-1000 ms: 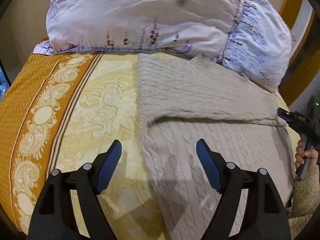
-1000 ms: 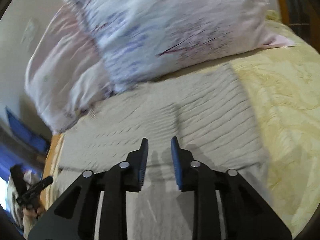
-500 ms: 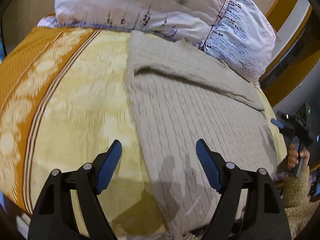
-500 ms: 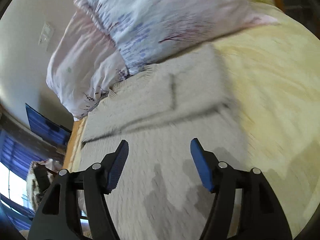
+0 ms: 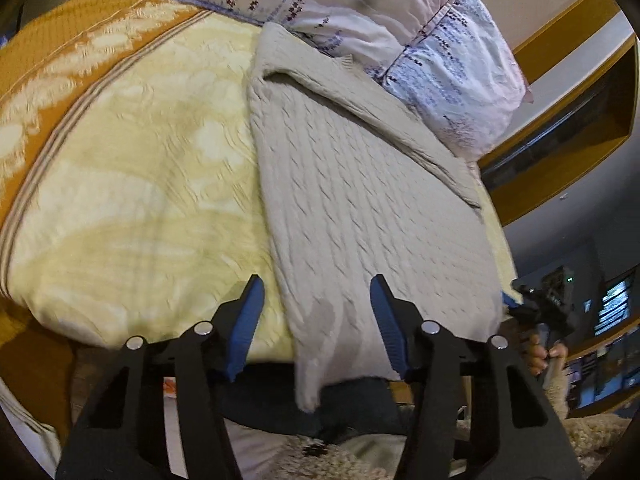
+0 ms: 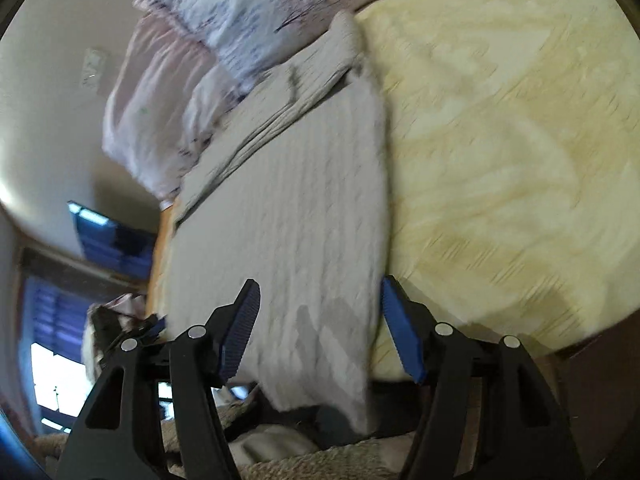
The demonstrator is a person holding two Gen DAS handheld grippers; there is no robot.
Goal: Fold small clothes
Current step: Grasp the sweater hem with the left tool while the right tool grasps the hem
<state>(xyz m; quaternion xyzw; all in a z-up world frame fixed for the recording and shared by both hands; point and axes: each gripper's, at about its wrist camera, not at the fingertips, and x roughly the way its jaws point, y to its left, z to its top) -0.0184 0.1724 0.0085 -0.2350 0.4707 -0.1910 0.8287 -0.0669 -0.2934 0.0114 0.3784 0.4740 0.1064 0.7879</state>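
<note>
Left hand-held gripper [image 5: 316,312] and right hand-held gripper [image 6: 320,316], both spread wide and holding nothing, hover just before a beige sweater's [image 5: 360,200] hem on the bed [image 5: 140,168].

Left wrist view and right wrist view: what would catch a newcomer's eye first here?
A beige cable-knit sweater lies flat on the yellow patterned bedspread, a sleeve folded across its top and its hem hanging over the bed's near edge. Floral pillows sit right behind it. Both tongs, left and right, hover open over the hem, holding nothing.
</note>
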